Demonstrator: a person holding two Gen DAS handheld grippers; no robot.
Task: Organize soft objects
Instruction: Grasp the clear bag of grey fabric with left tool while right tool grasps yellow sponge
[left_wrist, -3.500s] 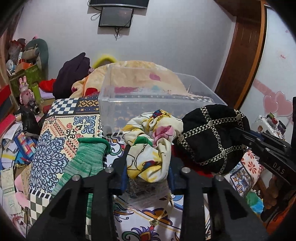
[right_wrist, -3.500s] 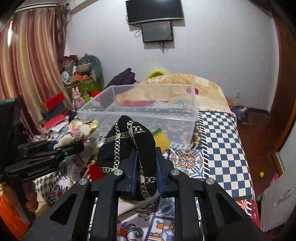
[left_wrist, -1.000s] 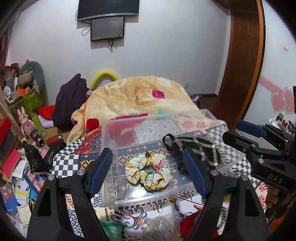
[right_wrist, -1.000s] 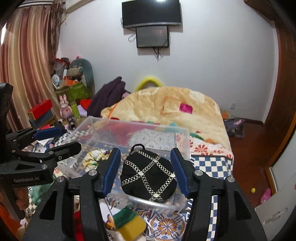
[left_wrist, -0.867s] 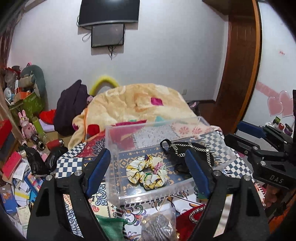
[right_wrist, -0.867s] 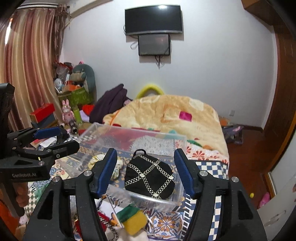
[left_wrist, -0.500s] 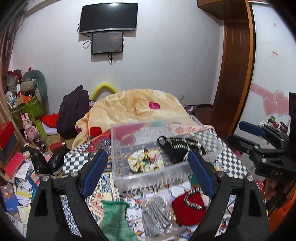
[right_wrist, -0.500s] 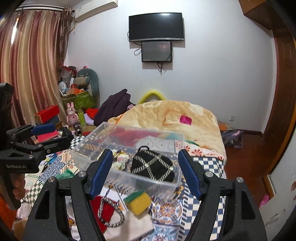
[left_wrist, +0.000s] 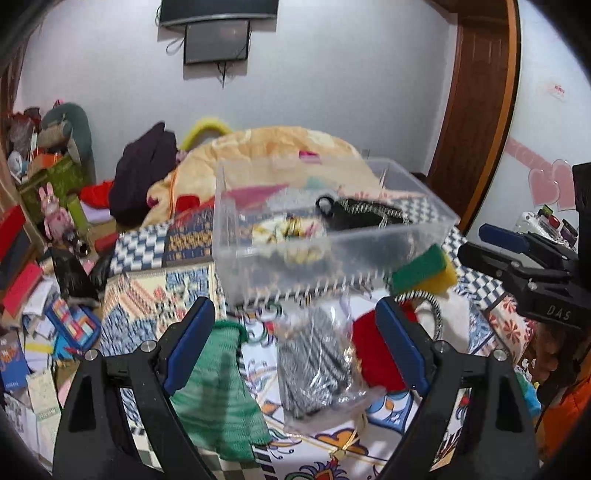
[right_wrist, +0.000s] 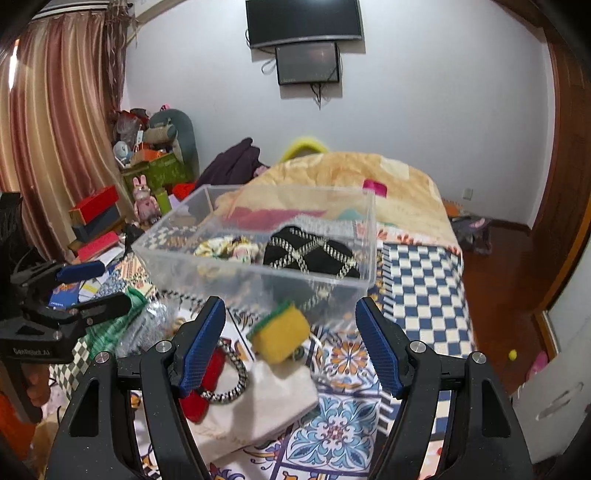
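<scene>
A clear plastic bin (left_wrist: 369, 243) (right_wrist: 184, 258) holds a floral scrunchie (left_wrist: 288, 230) (right_wrist: 225, 247) and a black pouch with chain trim (left_wrist: 362, 214) (right_wrist: 310, 251). In front of it lie a green knitted cloth (left_wrist: 218, 387) (right_wrist: 114, 325), a bagged grey item (left_wrist: 314, 362) (right_wrist: 147, 328), a red pouch with a chain (left_wrist: 373, 354) (right_wrist: 207, 384), a yellow-green sponge (left_wrist: 424, 273) (right_wrist: 280, 332) and a cream cloth (right_wrist: 266, 402). My left gripper (left_wrist: 295, 347) is open and empty above the bagged item. My right gripper (right_wrist: 290, 347) is open and empty above the sponge.
The things lie on a patterned bedspread (right_wrist: 424, 288) with a yellow blanket (right_wrist: 351, 173) behind the bin. Boxes, toys and papers (left_wrist: 40, 258) crowd the floor at the left. A wooden door (left_wrist: 476, 92) stands at the right.
Both grippers let go of the scrunchie and the black pouch into the bin, opened wide, and pulled back and down toward the loose items in front of the bin.
</scene>
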